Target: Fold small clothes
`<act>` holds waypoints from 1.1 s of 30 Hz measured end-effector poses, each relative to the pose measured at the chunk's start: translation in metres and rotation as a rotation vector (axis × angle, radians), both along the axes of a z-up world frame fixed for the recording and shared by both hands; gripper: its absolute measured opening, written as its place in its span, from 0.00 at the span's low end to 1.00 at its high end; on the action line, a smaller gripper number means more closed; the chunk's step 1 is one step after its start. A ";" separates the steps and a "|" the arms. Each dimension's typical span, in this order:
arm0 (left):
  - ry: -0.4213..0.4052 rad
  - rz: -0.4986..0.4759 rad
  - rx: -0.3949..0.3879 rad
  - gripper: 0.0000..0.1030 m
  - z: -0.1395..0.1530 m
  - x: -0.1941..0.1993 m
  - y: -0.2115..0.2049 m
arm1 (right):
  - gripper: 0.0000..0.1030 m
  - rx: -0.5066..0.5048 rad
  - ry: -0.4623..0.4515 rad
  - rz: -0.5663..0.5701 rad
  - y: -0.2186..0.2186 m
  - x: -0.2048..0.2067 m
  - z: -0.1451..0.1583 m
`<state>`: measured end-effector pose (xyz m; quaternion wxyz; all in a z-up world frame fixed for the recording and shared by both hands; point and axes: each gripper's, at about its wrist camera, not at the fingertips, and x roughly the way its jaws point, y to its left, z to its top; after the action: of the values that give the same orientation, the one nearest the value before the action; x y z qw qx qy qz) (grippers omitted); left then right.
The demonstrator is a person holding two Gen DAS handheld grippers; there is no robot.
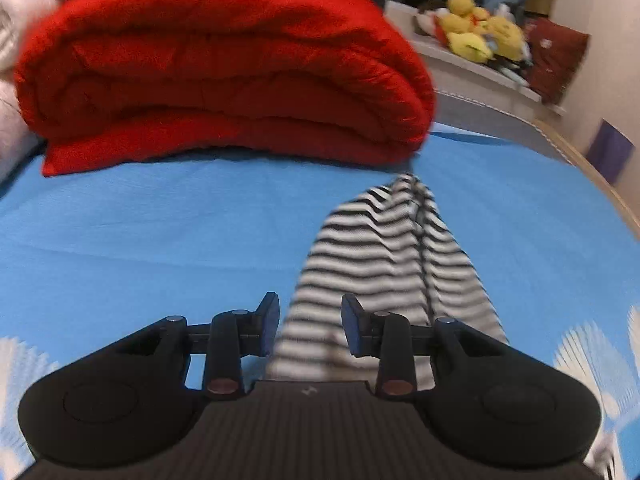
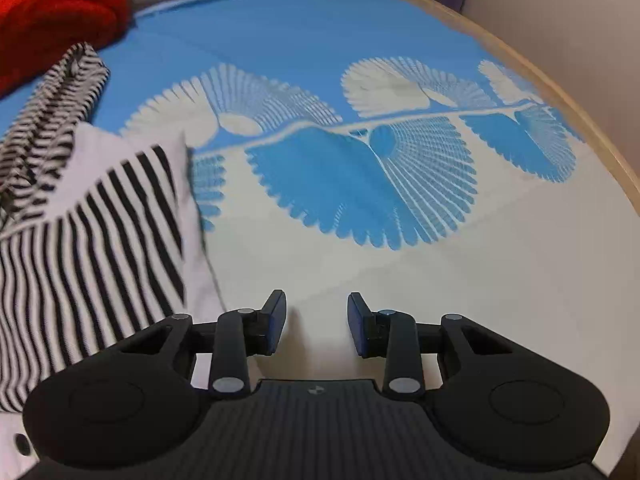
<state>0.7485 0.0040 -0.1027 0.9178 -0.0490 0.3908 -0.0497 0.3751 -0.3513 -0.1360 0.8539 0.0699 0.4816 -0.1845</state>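
Right now both jaws stand wide: the left hand-held gripper [image 1: 310,326] over the striped top [image 1: 384,264] on the bed [image 1: 140,232], the right hand-held gripper [image 2: 316,324] beside it; a shallow pinch could bunch the fabric

Striped garment [image 1: 384,264]: narrow black-and-white stripes; a panel in the right wrist view [image 2: 132,232] has wider black stripes on white, plus plain white areas. Bed sheet [image 1: 140,216]: bright blue, with a white zone carrying blue-and-white fan or shell motifs [image 2: 360,184]. Folded quilt [image 1: 216,64]: solid red. Plush toys [image 1: 476,28]: yellow. Both grippers [image 1: 310,320] [image 2: 317,320]: black, blue pads.
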 end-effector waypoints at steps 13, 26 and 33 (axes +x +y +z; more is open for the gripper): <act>0.073 -0.083 -0.036 0.01 -0.035 0.083 -0.024 | 0.34 0.034 -0.009 0.030 0.016 0.005 0.005; -0.109 -0.742 0.031 0.01 0.076 -0.270 -0.044 | 0.34 0.173 -0.148 -0.014 0.020 0.003 0.049; 0.162 -0.205 -0.061 0.16 0.065 -0.391 0.040 | 0.34 0.294 -0.232 -0.050 0.021 -0.004 0.060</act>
<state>0.3578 0.0436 -0.0379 0.8714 -0.0406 0.4649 -0.1512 0.3710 -0.3298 -0.0764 0.8794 0.2266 0.3998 -0.1238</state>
